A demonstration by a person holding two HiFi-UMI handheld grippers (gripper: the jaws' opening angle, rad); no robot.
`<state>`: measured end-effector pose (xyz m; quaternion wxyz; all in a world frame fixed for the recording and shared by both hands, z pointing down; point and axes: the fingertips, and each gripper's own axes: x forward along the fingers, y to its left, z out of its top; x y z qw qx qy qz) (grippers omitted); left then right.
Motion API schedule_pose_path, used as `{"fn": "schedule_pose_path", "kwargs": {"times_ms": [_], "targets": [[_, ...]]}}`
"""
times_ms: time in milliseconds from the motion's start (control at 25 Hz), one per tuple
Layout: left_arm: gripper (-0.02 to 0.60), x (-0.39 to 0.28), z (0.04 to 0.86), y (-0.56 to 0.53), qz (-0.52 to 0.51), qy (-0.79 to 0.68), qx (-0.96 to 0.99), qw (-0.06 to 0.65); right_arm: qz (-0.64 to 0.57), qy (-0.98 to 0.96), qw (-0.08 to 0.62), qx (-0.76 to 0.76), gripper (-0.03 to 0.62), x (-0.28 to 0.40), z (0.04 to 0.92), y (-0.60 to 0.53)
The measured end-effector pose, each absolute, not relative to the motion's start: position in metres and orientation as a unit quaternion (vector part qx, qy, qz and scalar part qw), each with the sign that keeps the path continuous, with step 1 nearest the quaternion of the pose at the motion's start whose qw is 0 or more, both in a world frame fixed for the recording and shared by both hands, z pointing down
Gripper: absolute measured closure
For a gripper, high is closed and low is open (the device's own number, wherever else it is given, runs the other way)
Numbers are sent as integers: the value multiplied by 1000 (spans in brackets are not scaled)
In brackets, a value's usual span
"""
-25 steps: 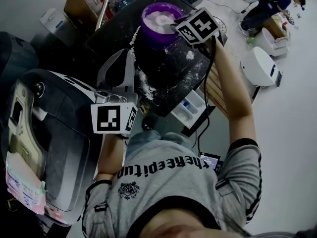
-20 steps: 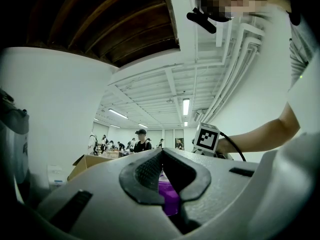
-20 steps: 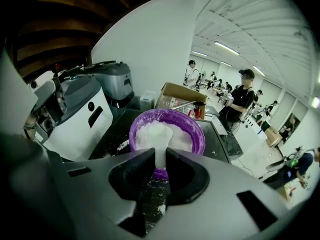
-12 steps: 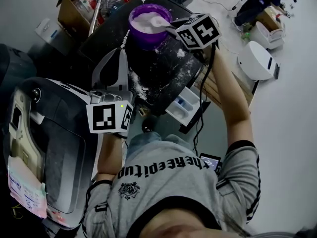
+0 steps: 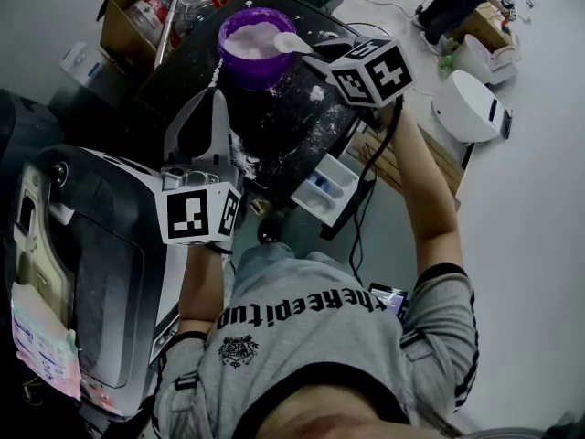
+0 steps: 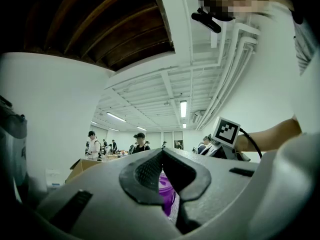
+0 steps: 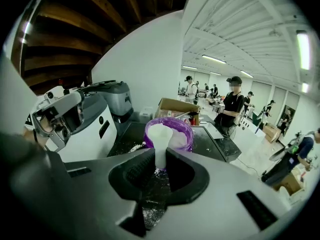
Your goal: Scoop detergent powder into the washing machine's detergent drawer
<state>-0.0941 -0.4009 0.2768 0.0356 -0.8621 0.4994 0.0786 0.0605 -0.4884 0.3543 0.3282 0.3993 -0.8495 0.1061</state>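
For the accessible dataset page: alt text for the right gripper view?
The right gripper is shut on the handle of a white scoop, its bowl held up before a purple tub of white powder. The tub stands on a black table dusted with spilled powder; people stand in a bright hall behind.

- A purple bowl (image 5: 256, 37) of white powder is seen at 12 o'clock, on a black table (image 5: 292, 135) dusted with spilled powder.
- A white scoop (image 5: 294, 43) is held by the right gripper (image 5: 322, 58), its head at the bowl's 3 o'clock rim.
- The left gripper (image 5: 211, 108) is pointed toward 12 o'clock.
- An open detergent drawer (image 5: 326, 190) is seen near centre, and the washing machine (image 5: 91, 254) at 8 o'clock.
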Motion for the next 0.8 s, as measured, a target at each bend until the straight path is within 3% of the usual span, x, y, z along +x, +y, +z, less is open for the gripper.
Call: {"fn": "schedule_pose_path", "kwargs": {"times_ms": [800], "targets": [[578,-48,258,-330,90,497,-862,46,97,-857,279,421,530,104,331,-382]]}}
